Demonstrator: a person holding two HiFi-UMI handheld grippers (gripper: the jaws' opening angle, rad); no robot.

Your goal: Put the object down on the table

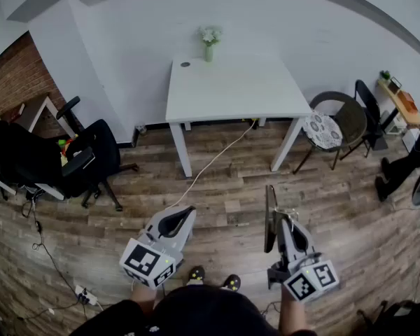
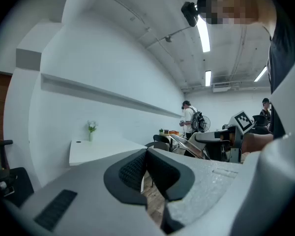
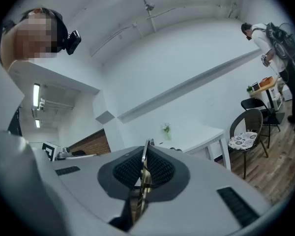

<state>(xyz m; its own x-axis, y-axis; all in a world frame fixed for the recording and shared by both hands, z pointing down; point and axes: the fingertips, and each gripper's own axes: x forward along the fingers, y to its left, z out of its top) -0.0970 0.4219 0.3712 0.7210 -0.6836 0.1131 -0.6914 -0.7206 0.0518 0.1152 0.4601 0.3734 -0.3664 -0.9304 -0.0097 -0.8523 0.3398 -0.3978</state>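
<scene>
My right gripper (image 1: 283, 224) is shut on a thin flat dark panel (image 1: 269, 219), held on edge over the wood floor. In the right gripper view, the panel's metallic edge (image 3: 146, 149) runs up between the ribbed pads (image 3: 160, 170) of the right gripper (image 3: 144, 170). The left gripper (image 1: 176, 222) hangs to its left, shut with nothing in it; its pads meet at the tip in its own view (image 2: 146, 163). That view also shows the panel (image 2: 187, 145). The white table (image 1: 231, 89) stands well ahead against the wall, with a small vase of flowers (image 1: 208, 44) at its back edge.
A black office chair (image 1: 73, 161) stands at the left, and a round chair with a patterned cushion (image 1: 330, 126) sits right of the table. A pale cable (image 1: 211, 162) crosses the floor from under the table. A person's legs (image 1: 404, 168) show at the far right.
</scene>
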